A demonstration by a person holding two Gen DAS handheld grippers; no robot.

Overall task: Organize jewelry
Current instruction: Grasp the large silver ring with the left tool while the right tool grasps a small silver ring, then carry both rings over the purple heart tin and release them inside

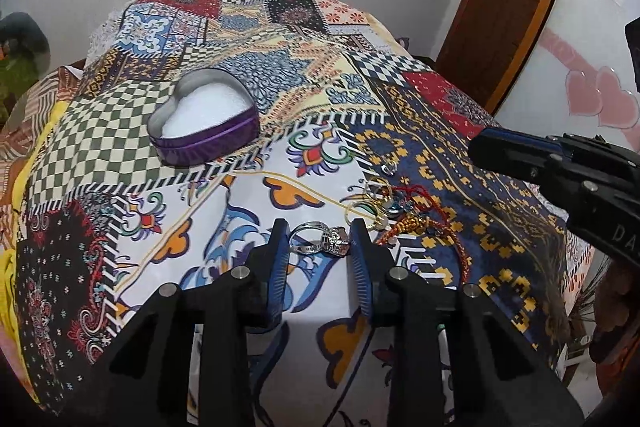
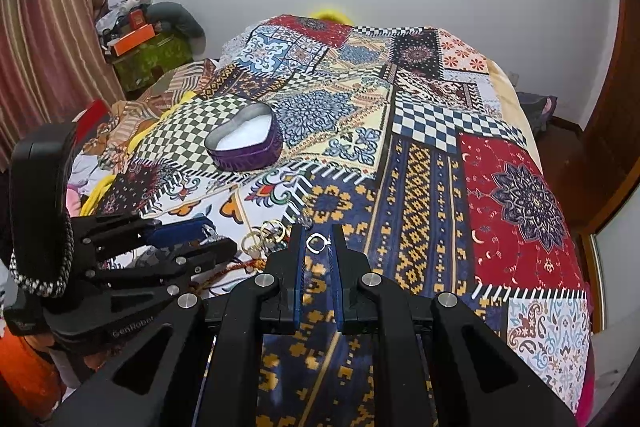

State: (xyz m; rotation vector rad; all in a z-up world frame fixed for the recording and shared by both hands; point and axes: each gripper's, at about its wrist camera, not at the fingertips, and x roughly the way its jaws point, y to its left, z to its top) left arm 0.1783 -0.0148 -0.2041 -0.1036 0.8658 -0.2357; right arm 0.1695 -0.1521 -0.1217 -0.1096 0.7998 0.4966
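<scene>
While the left claw (image 1: 320, 239) stands apart astride a silver stone-set ring (image 1: 322, 241) lying on the bed's patchwork cover (image 1: 248, 203), the right claw (image 2: 318, 243) brackets one small silver ring (image 2: 316, 242), jaws apart, contact unclear. Just right of the left claw lies a tangle of gold rings (image 1: 370, 201) and red cord (image 1: 416, 223), too knotted to count. One heart-shaped tin (image 1: 204, 121) sits open beyond, nearer the left claw.

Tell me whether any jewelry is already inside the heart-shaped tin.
No. In the left wrist view the purple heart-shaped tin shows only its bare white lining, while the silver ring sits between the left gripper fingers.
</scene>
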